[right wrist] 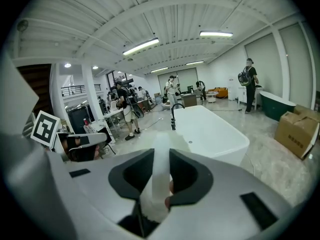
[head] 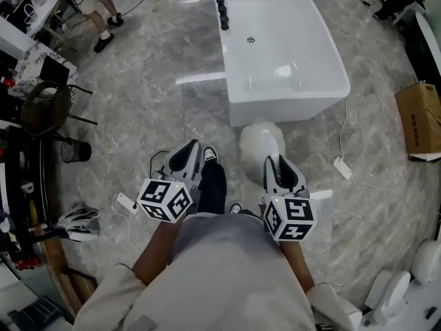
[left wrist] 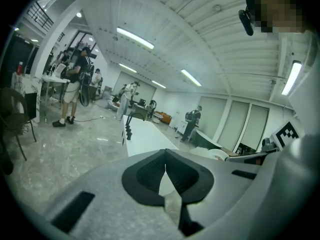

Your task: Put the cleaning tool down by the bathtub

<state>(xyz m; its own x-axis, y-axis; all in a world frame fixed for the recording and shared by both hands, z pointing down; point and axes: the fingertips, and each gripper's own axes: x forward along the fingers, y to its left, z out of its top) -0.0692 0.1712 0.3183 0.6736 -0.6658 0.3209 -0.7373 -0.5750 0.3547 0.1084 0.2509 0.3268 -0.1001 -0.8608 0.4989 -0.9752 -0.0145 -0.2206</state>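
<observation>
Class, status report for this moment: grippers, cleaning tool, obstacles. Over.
Left gripper shut, empty. Right gripper clamped on cleaning tool handle; fluffy head near bathtub end. White power adapter on floor nearby.

You hold two grippers, the left gripper (head: 193, 145) and the right gripper (head: 274, 159), and they carry two marker cubes (head: 165, 200), one each. You have one cleaning tool (head: 263, 140), white and fluffy. There is one bathtub (head: 289, 105), with one faucet (head: 222, 9) on its left rim and one drain (head: 251, 40) in its bottom. On the floor (head: 151, 102) you can count one cardboard box (head: 420, 119) at the right edge, one chair (head: 45, 109) and one bin (head: 74, 150) near the left edge, and two white adapters (head: 342, 167) on cables. Two shoes (head: 210, 154) of yours show. The people far off are too small to count.
</observation>
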